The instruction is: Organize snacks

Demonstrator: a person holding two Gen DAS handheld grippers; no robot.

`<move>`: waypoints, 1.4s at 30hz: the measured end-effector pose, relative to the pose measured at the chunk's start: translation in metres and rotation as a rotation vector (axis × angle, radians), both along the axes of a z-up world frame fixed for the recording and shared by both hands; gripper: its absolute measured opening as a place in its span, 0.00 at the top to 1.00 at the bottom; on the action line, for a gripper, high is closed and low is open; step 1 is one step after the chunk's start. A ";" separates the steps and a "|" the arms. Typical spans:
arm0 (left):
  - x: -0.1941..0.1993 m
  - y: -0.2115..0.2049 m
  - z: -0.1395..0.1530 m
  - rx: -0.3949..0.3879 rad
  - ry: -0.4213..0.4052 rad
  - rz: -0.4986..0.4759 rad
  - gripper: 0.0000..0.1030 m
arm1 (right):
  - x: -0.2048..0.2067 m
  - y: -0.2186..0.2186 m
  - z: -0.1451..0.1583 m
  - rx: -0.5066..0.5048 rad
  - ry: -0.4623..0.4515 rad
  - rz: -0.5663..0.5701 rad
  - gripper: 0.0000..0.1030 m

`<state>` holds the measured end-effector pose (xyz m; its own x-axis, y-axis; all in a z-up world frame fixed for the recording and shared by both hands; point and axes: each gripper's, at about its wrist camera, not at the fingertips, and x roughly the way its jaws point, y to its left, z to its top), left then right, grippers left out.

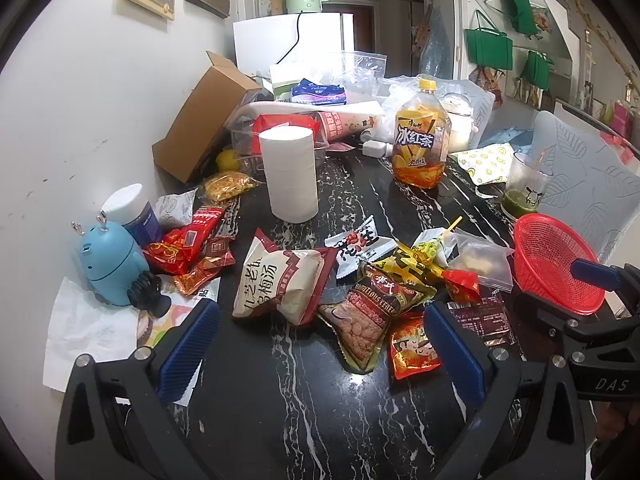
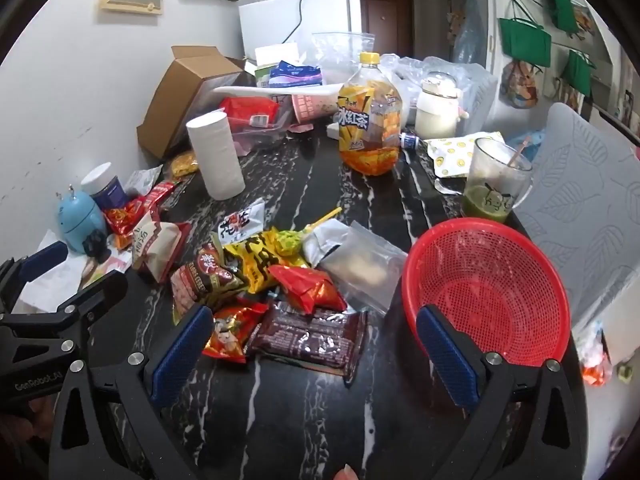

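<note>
A pile of snack packets lies on the black marble table [image 1: 280, 400]: a cream plum-drink bag [image 1: 280, 284], a brown nut packet [image 1: 368, 316], a yellow packet [image 2: 256, 260], a dark brown bar wrapper [image 2: 308, 338], a small red-orange packet [image 1: 412, 348] and a green lollipop [image 2: 288, 240]. An empty red mesh basket [image 2: 488, 292] stands at the right. My left gripper [image 1: 320, 340] is open and empty, in front of the pile. My right gripper [image 2: 316, 348] is open and empty, over the brown wrapper, its right finger at the basket's rim.
A toilet roll [image 1: 288, 172], an iced tea bottle [image 1: 420, 140], a cardboard box [image 1: 204, 116] and a cup of green drink [image 2: 492, 184] stand behind. A blue robot toy [image 1: 112, 264] and more red packets [image 1: 184, 248] sit at the left by the wall.
</note>
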<state>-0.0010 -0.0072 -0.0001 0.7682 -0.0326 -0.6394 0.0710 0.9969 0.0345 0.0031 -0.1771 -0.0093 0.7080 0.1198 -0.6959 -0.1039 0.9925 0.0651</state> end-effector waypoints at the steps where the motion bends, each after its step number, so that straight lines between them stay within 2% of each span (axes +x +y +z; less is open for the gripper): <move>1: 0.000 0.000 0.000 0.000 0.001 0.000 0.00 | -0.002 -0.001 0.002 0.000 -0.002 0.002 0.00; 42: -0.004 0.003 0.002 -0.018 0.003 0.006 0.00 | -0.003 -0.002 0.005 -0.005 -0.011 0.003 0.00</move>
<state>-0.0055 -0.0042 0.0019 0.7665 -0.0399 -0.6410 0.0656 0.9977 0.0163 -0.0002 -0.1786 -0.0047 0.7150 0.1180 -0.6891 -0.1071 0.9925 0.0588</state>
